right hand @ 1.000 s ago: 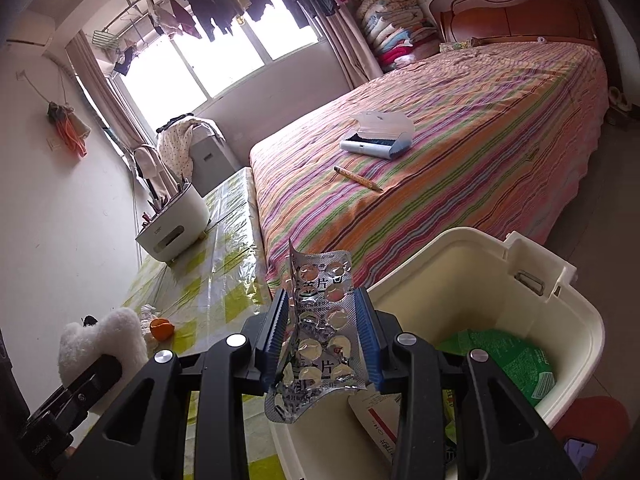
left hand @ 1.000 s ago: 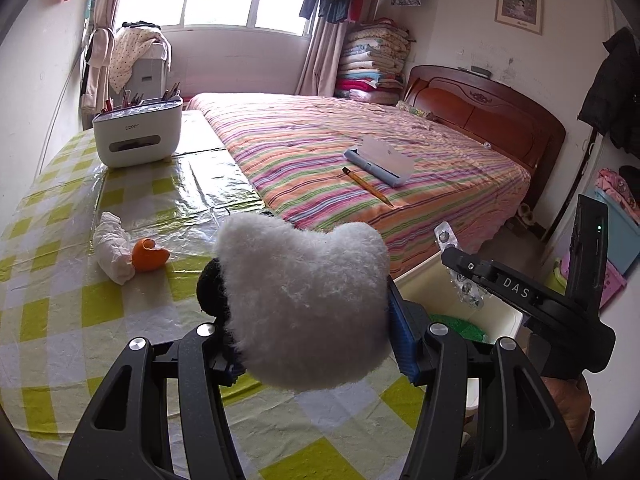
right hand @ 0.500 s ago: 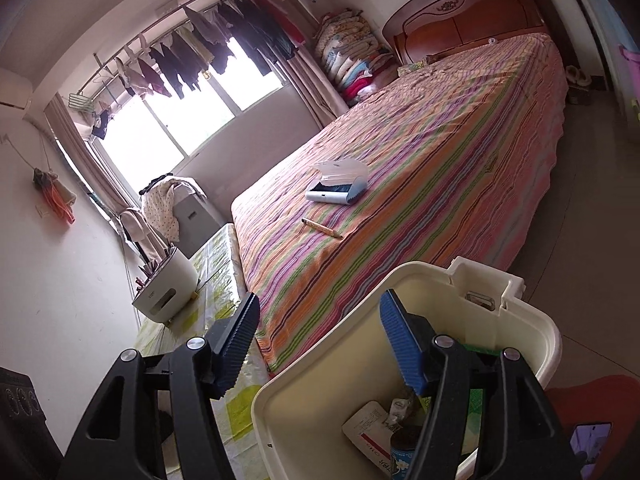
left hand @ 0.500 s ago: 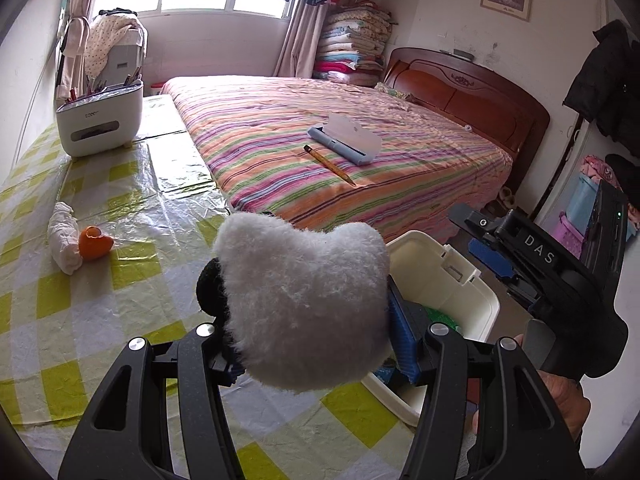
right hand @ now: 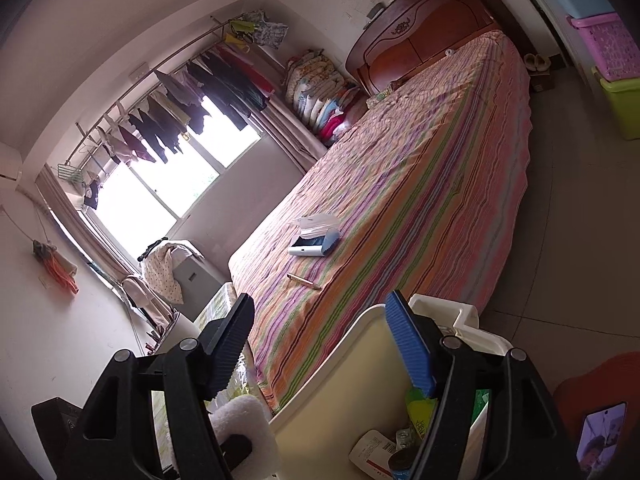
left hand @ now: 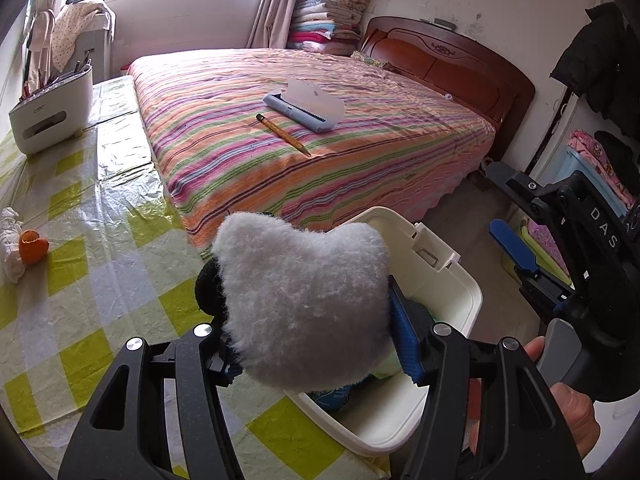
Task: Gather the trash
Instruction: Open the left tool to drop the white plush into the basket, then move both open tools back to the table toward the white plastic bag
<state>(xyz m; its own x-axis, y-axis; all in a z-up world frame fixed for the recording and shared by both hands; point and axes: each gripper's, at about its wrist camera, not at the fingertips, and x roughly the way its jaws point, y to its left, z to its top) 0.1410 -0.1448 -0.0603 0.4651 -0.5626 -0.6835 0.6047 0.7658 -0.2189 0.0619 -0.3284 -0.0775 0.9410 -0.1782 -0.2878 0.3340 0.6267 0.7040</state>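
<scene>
My left gripper (left hand: 314,344) has a white fluffy plush with a black part (left hand: 304,300) between its pads, and its jaws are easing open a little. It hangs over the near rim of the cream trash bin (left hand: 448,280) at the table's edge. My right gripper (right hand: 320,320) hovers over the bin (right hand: 352,332), its jaws opening with nothing between them. A white packet (right hand: 372,448) and a green wrapper (right hand: 420,404) lie inside. The right gripper (left hand: 512,216) also shows at the right of the left wrist view. An orange peel (left hand: 34,246) and a crumpled tissue (left hand: 10,240) lie on the table.
The table (left hand: 80,280) has a yellow-green checked cover. A white organizer box (left hand: 50,116) stands at its far end. The striped bed (left hand: 360,152) alongside holds a pencil (left hand: 282,134) and a blue case (left hand: 304,106). Coloured storage boxes (right hand: 616,52) stand by the far wall.
The right gripper opened and the blister pack it held is gone from its jaws; the hand rolled. The left gripper carried the plush rightward across the table to the bin.
</scene>
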